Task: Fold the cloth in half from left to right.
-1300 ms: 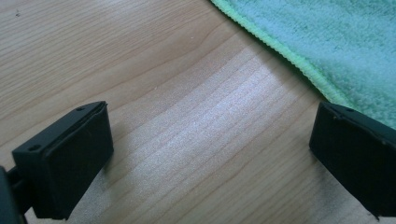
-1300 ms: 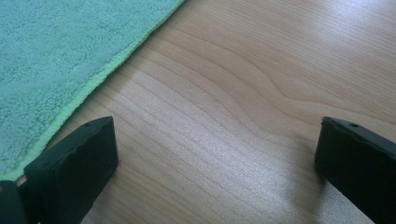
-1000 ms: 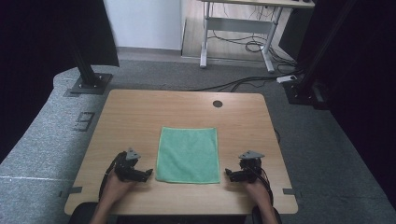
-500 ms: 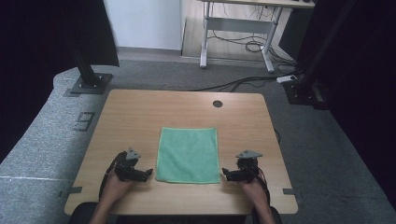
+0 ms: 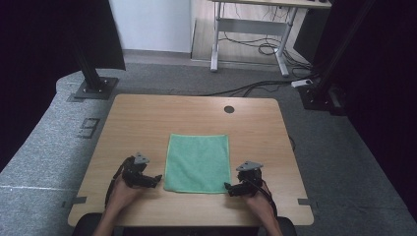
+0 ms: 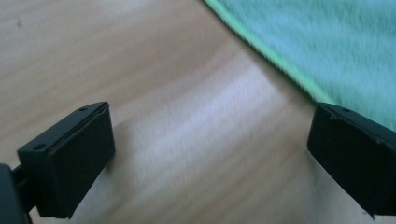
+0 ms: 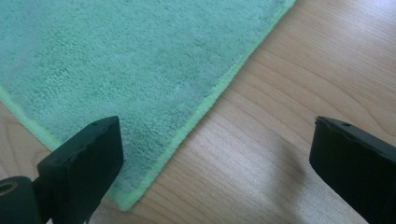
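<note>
The green cloth [image 5: 197,162] lies flat at the bench's [image 5: 147,123] near middle. Left gripper [image 5: 156,179] and right gripper [image 5: 228,187], jaws apart, flank its near corners; each should pinch one corner low.

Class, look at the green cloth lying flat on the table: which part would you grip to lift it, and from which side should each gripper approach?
Probably the two near corners. The green cloth lies flat on the table, so only edges and corners offer a pinch. The left gripper and right gripper sit open beside those corners; each could slide in low from its outer side, one finger slipping under the hem.
</note>
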